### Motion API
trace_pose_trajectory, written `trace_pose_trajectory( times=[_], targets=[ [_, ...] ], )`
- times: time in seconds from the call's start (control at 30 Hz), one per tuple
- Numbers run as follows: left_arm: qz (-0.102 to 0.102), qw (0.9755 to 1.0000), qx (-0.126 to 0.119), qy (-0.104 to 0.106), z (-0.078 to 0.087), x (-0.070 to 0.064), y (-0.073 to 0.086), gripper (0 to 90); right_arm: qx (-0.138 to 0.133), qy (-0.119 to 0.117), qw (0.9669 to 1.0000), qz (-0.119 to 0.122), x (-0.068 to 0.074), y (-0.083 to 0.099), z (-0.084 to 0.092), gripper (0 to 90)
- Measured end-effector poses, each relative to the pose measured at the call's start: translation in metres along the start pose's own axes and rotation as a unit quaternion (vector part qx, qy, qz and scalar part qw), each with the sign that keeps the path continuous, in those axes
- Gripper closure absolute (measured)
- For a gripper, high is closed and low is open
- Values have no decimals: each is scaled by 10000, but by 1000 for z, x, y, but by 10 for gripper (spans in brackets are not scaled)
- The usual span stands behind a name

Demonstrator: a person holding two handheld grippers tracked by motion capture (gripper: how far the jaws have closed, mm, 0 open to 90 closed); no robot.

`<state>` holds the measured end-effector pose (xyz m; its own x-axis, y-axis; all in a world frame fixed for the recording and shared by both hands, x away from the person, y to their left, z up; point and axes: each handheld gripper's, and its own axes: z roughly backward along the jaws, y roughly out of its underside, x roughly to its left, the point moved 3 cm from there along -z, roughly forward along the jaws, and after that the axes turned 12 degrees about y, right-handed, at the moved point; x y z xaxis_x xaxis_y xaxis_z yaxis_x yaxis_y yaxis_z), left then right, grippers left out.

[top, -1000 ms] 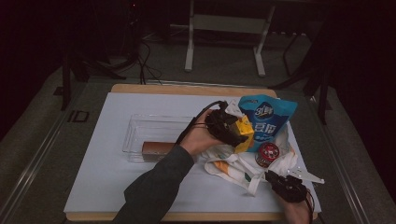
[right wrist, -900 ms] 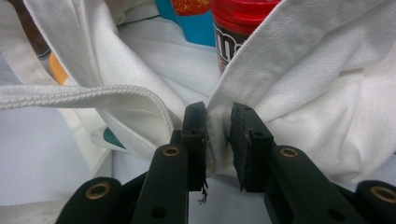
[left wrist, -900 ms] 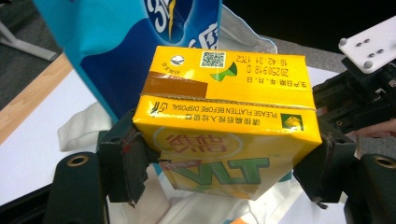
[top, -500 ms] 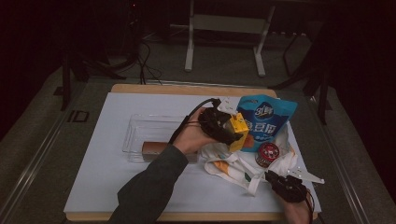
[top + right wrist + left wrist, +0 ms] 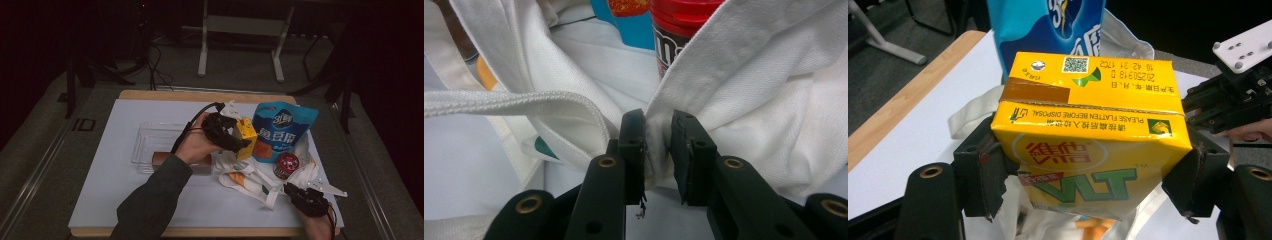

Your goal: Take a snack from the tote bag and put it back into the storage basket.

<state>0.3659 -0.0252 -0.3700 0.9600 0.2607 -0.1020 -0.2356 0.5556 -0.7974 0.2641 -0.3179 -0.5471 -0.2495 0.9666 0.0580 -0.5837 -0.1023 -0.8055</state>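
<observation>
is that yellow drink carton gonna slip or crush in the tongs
The yellow drink carton probably holds: flat sides sit square between the left tongs. It looks sealed, so likely full, fairly heavy. Glossy faces could slide; hard squeezing might dent it.

Open white table surface [image 5: 115, 200] lies free along the near-left side and in front of the clear plastic tray [image 5: 150, 145]. Toward the right, passage is blocked by the upright blue snack pouch [image 5: 282, 130], the red-lidded round jar [image 5: 286, 165] and the crumpled white cloth bag [image 5: 250, 180] spread between them.
</observation>
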Motion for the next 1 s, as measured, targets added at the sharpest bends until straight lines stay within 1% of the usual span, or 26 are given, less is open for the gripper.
trace_pose_trajectory(
  times=[0.17,0.3,0.37,0.47,0.53,0.63,0.73,1.0],
  targets=[
    [52,10000,-23,-81,10,3,5,286,-2,-2,10000,-6,0,0,0,755],
    [48,9999,0,-139,13,5,8,286,-4,-6,10000,-6,0,0,0,755],
    [79,9998,3,-157,16,6,10,286,-5,-2,10000,-5,0,0,0,755],
    [124,9997,-28,-207,20,8,13,286,-5,0,10000,-8,0,0,0,754],
    [147,9997,-50,-205,22,8,14,285,-4,0,10000,-10,0,0,0,754],
    [138,9996,-49,-238,25,9,16,286,-5,-4,10000,-6,0,0,0,754],
    [190,9993,-71,-302,30,11,19,286,-2,-2,10000,-11,0,0,0,754],
    [279,9988,-129,-372,38,15,27,286,-4,0,10000,-13,0,0,0,754]
  ],
)
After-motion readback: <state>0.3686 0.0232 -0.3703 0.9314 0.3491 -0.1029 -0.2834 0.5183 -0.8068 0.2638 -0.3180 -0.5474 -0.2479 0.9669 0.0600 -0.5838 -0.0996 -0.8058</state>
